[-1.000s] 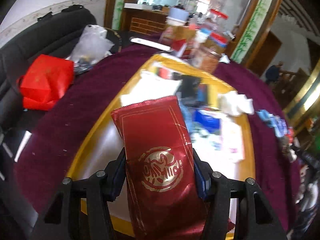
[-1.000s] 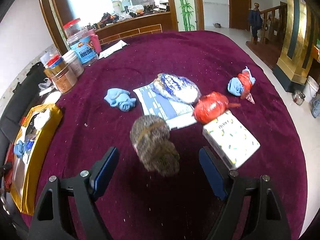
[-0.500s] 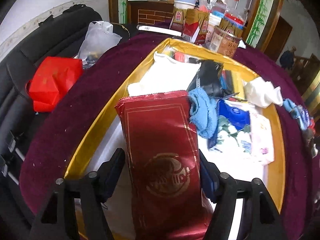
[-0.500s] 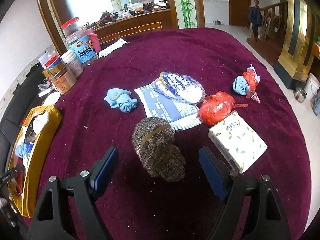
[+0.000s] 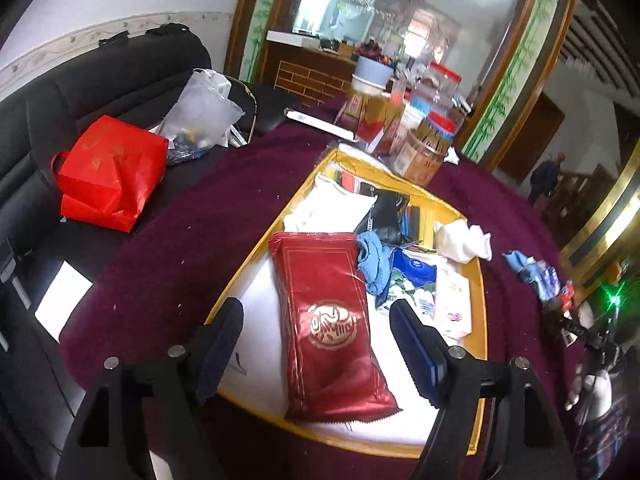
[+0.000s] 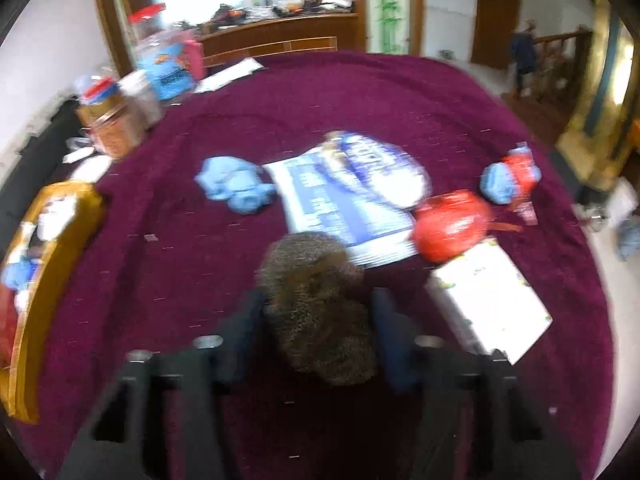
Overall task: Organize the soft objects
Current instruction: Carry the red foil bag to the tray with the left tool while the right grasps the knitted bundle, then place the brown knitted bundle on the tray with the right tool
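In the left wrist view a red foil packet with a gold emblem (image 5: 326,312) lies flat in the yellow tray (image 5: 256,256). My left gripper (image 5: 316,344) is open, its fingers apart on either side of the packet and not touching it. In the right wrist view, which is blurred, my right gripper (image 6: 320,320) has closed around a brown knitted bundle (image 6: 316,304) on the purple tablecloth; both fingers press its sides.
The tray also holds a white pouch (image 5: 332,204), a blue cloth (image 5: 374,264) and tissue packs (image 5: 452,300). On the cloth lie a blue cloth (image 6: 236,188), a blue-white bag (image 6: 372,168), a red bag (image 6: 452,224), a tissue box (image 6: 488,296) and jars (image 6: 116,124). A red bag (image 5: 112,172) sits on the sofa.
My left gripper opened and let the red packet drop into the tray, then drew back. My right gripper moved forward and closed on the brown knitted bundle.
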{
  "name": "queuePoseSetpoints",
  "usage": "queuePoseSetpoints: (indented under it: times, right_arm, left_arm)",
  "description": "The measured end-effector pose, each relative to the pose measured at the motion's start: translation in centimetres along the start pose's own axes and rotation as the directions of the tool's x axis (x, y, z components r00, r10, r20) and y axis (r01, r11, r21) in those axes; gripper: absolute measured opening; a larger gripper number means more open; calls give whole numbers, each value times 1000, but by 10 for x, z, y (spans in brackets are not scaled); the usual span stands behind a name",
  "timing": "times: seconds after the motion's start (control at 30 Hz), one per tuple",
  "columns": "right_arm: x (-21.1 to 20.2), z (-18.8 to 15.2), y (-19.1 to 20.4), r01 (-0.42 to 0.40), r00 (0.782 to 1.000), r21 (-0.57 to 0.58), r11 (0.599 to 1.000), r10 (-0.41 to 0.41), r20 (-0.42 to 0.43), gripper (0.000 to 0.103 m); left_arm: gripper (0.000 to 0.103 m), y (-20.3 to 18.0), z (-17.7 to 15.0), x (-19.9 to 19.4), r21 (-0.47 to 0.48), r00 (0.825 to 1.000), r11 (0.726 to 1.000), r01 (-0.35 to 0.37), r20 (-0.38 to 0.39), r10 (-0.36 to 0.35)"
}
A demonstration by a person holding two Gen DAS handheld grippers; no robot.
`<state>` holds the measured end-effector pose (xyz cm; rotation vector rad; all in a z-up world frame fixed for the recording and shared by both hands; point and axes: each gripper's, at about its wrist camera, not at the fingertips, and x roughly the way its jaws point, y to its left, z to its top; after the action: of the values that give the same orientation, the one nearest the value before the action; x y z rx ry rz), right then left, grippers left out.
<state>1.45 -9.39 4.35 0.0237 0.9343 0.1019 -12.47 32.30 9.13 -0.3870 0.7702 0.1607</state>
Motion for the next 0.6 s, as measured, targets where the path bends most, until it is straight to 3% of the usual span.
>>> queuePoseSetpoints:
  times: [0.1, 0.33, 0.43, 0.6]
  right_arm:
    - [-8, 0, 7, 6, 1000, -19, 1000, -6, 15, 47]
    - [-48, 2, 36, -104, 993, -22, 994, 106, 60, 47]
    - [-62, 3, 65, -205, 977, -37, 978, 207, 50, 47]
    - [-78, 0, 138, -376, 926, -113, 920, 377, -12, 47]
  left_arm:
    - [79, 5, -5, -8, -20, 1000, 1000, 5, 19, -5]
    - [80, 4, -22, -18, -60, 998, 996, 59, 35, -57]
    - [81, 6, -27, -17, -65, 997, 995, 72, 30, -70]
    - [81, 20, -30, -19, -107, 997, 992, 73, 38, -70]
